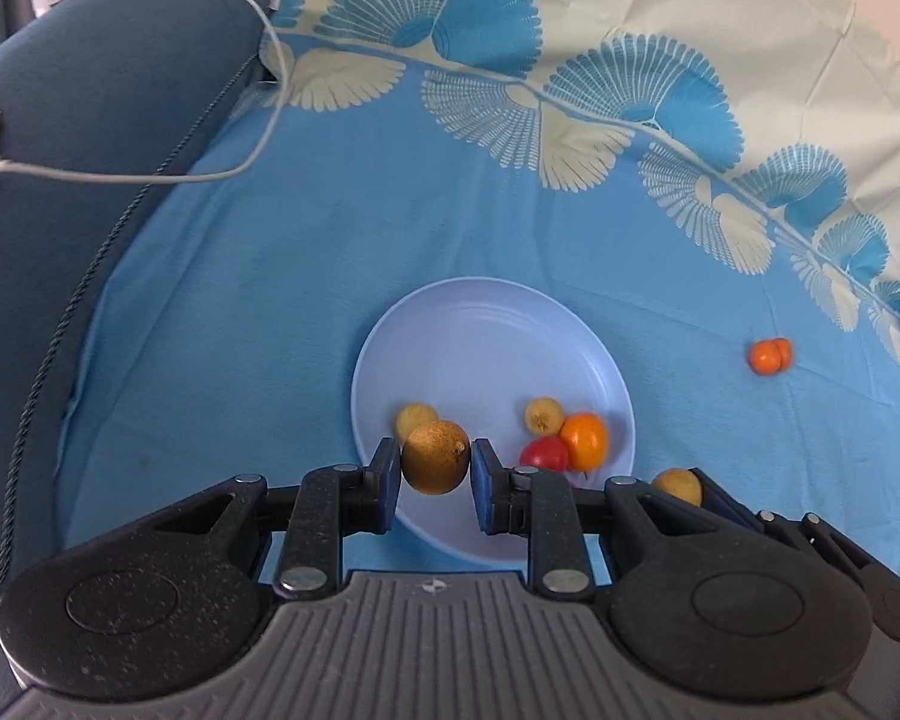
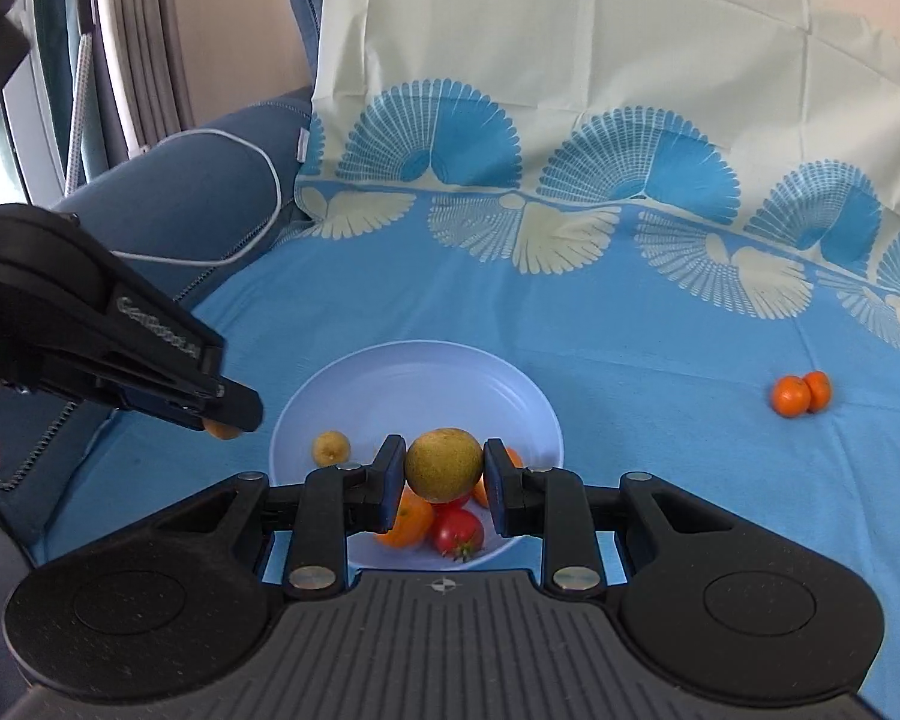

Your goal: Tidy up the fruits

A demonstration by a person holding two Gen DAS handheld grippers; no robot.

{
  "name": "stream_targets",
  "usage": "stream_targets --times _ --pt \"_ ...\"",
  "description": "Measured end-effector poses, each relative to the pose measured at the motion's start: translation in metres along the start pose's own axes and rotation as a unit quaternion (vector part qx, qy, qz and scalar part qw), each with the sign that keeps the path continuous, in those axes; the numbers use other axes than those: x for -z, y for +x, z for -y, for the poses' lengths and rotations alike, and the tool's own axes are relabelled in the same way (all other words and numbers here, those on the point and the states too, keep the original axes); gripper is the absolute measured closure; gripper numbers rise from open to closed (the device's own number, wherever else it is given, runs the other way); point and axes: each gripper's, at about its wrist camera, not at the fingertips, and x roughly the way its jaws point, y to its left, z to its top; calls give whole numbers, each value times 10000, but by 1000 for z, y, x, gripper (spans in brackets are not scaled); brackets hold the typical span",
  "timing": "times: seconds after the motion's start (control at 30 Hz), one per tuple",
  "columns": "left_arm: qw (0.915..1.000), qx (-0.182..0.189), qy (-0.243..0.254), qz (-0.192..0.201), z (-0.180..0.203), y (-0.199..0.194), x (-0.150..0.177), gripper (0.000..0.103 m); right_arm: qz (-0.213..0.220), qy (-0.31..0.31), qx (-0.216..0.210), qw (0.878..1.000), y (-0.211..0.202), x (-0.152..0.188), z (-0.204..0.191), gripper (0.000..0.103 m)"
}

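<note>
Left gripper (image 1: pixel 436 468) clamped on a brown-yellow round fruit (image 1: pixel 436 464) over the pale blue round plate's (image 1: pixel 492 324) near-left rim. Right gripper (image 2: pixel 444 468) clamped on a greenish-yellow round fruit (image 2: pixel 444 464) above the piled fruit, probably clear. Risk: release rolls it off.

My left gripper (image 1: pixel 436 477) clamps a brown-speckled round fruit (image 1: pixel 436 456) above a pale blue plate (image 1: pixel 486 336) holding small yellow fruits, an orange (image 1: pixel 583 440) and a tomato (image 1: pixel 544 453), two tangerines (image 1: pixel 770 355) well apart on the blue cloth (image 1: pixel 258 300).
</note>
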Motion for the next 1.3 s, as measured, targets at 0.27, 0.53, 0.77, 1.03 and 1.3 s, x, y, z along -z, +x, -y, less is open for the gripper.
stream_targets --times 0.27,0.53,0.77,1.03,1.3 --pt "9995 -192 189 -138 8 48 -23 76 -291 -341 105 9989 53 -6 0 74" --pt "9985 -197 494 124 1 42 -37 0 -359 -492 90 9981 67 -14 -1 38" --pt "9982 -312 380 331 -15 -22 3 0 -227 -282 253 9990 2 0 4 3" --pt "9938 -424 337 975 -17 -115 61 0 -25 68 243 9997 -89 28 -10 1" --pt "9887 -333 461 1390 -1 -172 96 0 576 -68 294 9979 -158 46 -29 1"
